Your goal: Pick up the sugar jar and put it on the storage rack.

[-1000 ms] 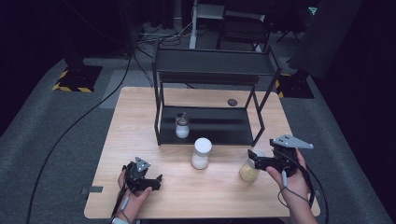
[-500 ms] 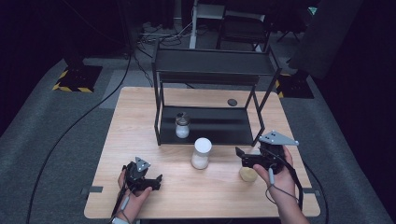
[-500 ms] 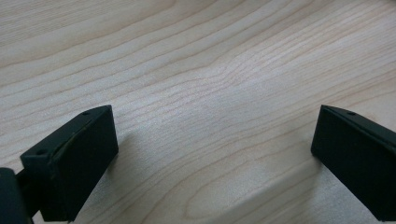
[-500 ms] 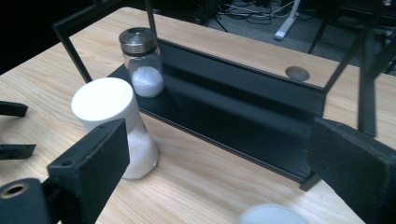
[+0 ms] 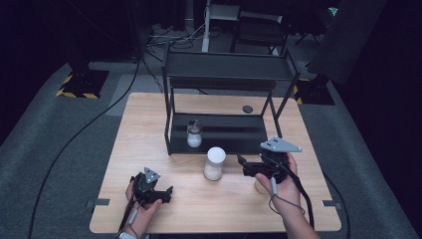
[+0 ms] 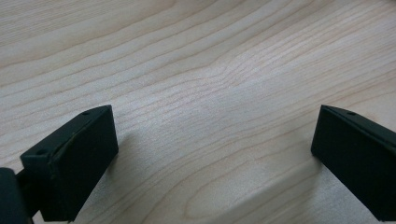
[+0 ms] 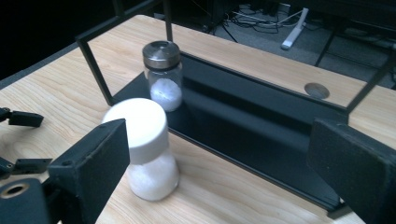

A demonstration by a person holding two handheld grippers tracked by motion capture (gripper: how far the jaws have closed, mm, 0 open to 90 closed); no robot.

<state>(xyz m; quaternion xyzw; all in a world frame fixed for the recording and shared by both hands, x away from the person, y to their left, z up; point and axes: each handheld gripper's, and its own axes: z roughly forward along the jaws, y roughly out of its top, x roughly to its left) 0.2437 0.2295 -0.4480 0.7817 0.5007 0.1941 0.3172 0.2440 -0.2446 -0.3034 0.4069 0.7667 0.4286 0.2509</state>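
High view: right gripper (image 5: 247, 166), jaws wide, faces the white-capped jar (image 5: 214, 163), seemingly lining up a grasp; left gripper (image 5: 161, 193), jaws wide, rests on the table (image 5: 149, 124).

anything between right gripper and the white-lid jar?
Nothing visible. The right gripper is open, jaws pointing at the white-lid jar, with bare table in the gap. The metal-lid jar stands farther back on the rack's lower shelf, off that line.

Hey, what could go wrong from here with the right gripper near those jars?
The open right gripper hangs close beside the white-lidded jar; a sideways sweep might tip it, since it stands tall and narrow. Another jar sits mostly hidden under the right hand and could get knocked unseen.
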